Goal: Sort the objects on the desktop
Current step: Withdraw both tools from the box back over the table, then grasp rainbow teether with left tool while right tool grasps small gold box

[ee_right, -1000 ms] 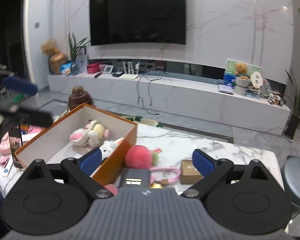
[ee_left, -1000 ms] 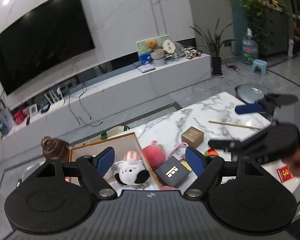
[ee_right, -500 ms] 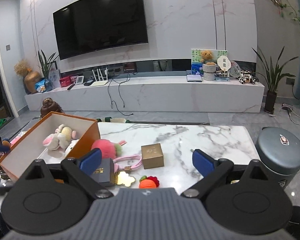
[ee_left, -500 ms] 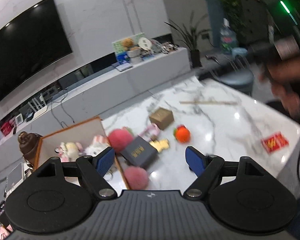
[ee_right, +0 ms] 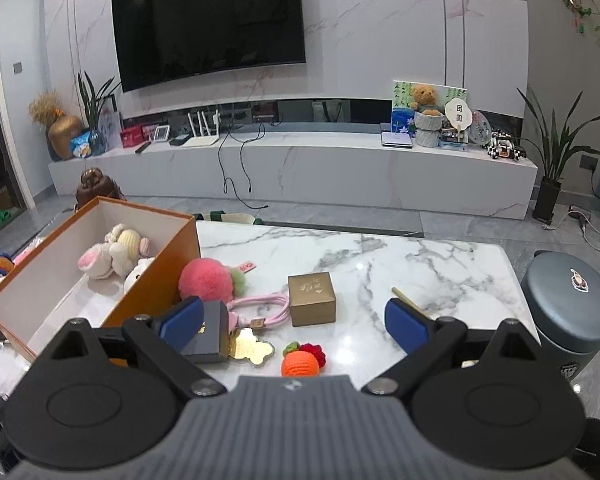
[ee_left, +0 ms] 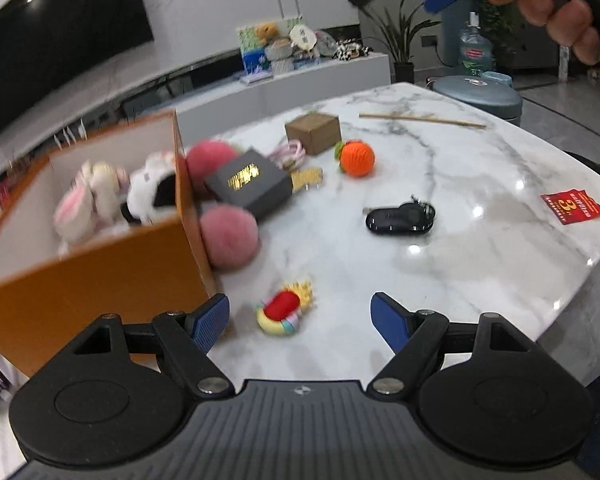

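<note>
Left wrist view: blurred soft toys (ee_left: pixel 100 196) in orange cardboard box (ee_left: pixel 100 276); left tongs (ee_left: pixel 300 320) wide apart, holding nothing. Right tongs (ee_right: pixel 294 324) gape empty, hiding part of black gift box (ee_right: pixel 208 338) on marble bench (ee_right: pixel 380 264).

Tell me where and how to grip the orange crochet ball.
Grip the orange crochet ball across its round orange body, coming from above with the left gripper. It lies alone on the marble table, free all round; avoid the small green-leaf end facing the brown box, likely too floppy to hold.
</note>
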Tool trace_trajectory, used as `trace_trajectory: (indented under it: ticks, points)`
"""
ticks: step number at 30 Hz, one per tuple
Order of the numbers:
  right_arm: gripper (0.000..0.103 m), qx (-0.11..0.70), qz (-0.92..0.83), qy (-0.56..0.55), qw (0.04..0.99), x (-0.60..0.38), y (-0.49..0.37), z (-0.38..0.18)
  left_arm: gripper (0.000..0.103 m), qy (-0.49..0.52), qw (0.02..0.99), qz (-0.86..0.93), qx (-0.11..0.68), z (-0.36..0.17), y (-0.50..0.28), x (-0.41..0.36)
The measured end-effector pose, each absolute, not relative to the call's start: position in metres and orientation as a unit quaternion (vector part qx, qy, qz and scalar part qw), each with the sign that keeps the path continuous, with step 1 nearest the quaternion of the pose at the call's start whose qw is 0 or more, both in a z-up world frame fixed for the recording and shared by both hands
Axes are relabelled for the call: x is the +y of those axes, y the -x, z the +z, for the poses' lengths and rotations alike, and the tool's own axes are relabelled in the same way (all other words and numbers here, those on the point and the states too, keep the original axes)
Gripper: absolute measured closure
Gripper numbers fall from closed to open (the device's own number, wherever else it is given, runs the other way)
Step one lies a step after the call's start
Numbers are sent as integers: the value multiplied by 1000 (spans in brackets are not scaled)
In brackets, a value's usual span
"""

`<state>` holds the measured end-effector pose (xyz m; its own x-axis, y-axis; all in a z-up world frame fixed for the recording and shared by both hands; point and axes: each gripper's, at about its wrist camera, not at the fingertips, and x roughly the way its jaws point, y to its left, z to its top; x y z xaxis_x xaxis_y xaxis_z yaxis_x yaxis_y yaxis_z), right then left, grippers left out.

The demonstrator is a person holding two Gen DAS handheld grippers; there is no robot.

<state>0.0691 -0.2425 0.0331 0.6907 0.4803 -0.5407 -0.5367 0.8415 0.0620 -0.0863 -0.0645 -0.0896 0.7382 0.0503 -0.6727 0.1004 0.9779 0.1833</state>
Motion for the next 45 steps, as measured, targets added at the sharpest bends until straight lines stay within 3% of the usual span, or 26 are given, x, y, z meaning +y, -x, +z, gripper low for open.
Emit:
trace_trajectory:
  ticks: [13, 32, 35, 41, 44, 45]
  points:
    - [6, 305, 261, 69, 913, -211, -126, 4, 11, -28, 925, 49, 377, -127, 50, -52]
    - [6, 377, 226, 77, 895, -134, -214, -78, 6, 29, 921, 75, 380, -136, 31, -47]
    - [8, 388, 218, 81, 892, -127, -224, -89, 6, 31, 921, 79, 381, -136, 28, -47]
    - [21, 406, 206, 94, 886, -120, -238, -109, 6, 35, 920, 87, 381, -136, 27, -48]
    - [29, 418, 198, 97, 882, -120, -245, -118, 14, 35, 920, 90, 380, -135, 27, -48]
    - [29, 421, 197, 96, 880, -121, -247, -121, 24, 35, 921, 91, 378, -134, 27, -48]
